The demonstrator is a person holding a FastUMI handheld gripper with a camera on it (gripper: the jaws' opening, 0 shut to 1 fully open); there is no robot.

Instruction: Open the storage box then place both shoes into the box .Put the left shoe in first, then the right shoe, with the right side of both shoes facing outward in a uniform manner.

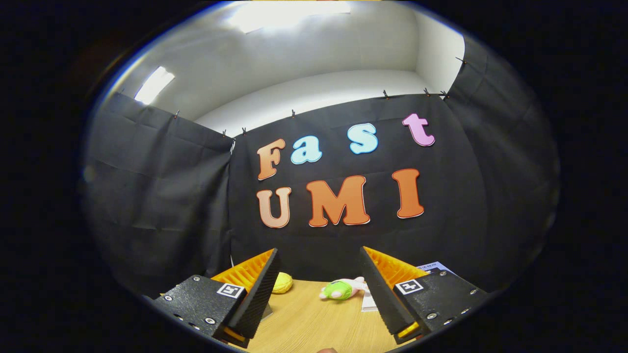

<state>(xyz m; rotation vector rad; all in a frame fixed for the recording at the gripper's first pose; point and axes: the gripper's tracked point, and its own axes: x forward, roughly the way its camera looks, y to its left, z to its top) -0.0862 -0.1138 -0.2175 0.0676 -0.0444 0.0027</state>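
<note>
Light wooden tabletop below; the gripper hangs with fingers spread wide, empty, a small green-and-pink plush toy lying beyond them.

This is a recording booth set up inside a plain room, not a lived-in home. Black cloth hangs as its walls on three sides, clipped along the top edge with small clips. Above the cloth rise bare white walls and a white ceiling, where a bright light panel glows. A pale wood-grain surface sits at the foot of the cloth, with a few small props near the back: a yellow ball-like thing, a green and pink soft toy and a printed sheet of paper.
</note>
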